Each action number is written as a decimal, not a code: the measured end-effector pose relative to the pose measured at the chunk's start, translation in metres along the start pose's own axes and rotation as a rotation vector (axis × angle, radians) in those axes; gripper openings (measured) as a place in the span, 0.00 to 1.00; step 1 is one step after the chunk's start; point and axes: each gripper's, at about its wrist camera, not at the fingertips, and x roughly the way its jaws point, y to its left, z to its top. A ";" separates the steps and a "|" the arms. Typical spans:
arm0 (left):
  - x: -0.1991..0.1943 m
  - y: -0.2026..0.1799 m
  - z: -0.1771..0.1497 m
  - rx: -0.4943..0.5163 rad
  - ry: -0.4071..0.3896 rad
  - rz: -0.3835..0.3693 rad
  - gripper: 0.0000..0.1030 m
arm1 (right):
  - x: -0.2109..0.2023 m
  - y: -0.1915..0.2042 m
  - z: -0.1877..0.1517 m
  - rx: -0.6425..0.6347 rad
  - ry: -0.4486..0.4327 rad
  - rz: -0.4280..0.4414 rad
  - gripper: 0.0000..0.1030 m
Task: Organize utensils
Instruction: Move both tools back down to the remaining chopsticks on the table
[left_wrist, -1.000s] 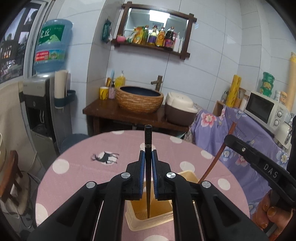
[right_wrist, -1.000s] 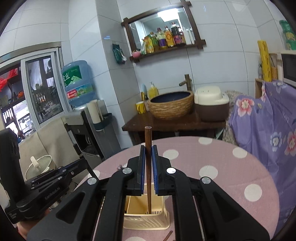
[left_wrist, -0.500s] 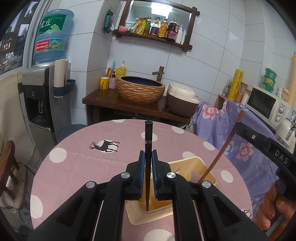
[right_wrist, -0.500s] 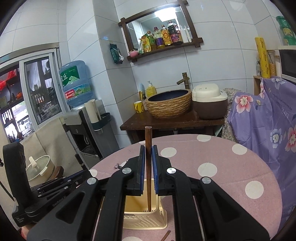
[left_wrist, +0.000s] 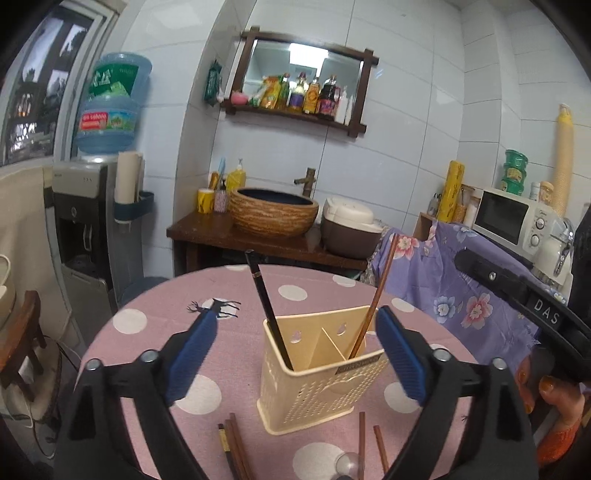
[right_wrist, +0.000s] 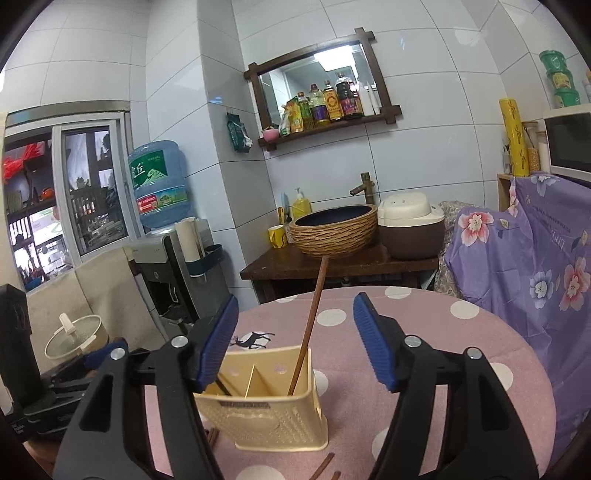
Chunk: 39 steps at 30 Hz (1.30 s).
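A cream plastic utensil holder (left_wrist: 317, 373) (right_wrist: 266, 413) with a middle divider stands on the pink polka-dot table. A black chopstick (left_wrist: 267, 306) leans in its left compartment and a brown chopstick (left_wrist: 375, 299) (right_wrist: 308, 325) leans in its right one. My left gripper (left_wrist: 295, 350) is opening, its blue pads wide apart on either side of the holder, touching nothing. My right gripper (right_wrist: 295, 343) is also opening, the brown chopstick standing free between its pads. Loose chopsticks (left_wrist: 236, 450) lie on the table in front of the holder.
More brown chopsticks (left_wrist: 365, 439) and a clear suction cup (left_wrist: 347, 461) lie by the holder's front right. A person's hand (left_wrist: 546, 391) holds the other gripper at right. Behind the table (left_wrist: 155, 321) are a wooden counter with a woven basin (left_wrist: 273, 210), a rice cooker and a water dispenser.
Both grippers were shut on upright chopsticks over the holder; now both have opened and drawn back, and the black and brown chopsticks rest leaning inside the holder.
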 end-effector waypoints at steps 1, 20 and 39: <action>-0.006 -0.001 -0.004 0.011 -0.022 0.012 0.93 | -0.005 0.001 -0.005 -0.008 0.005 0.000 0.72; -0.022 0.025 -0.104 0.032 0.184 0.120 0.95 | -0.039 -0.009 -0.131 -0.053 0.213 -0.115 0.73; 0.000 0.041 -0.145 0.046 0.447 0.218 0.35 | -0.009 -0.007 -0.187 -0.041 0.516 -0.241 0.65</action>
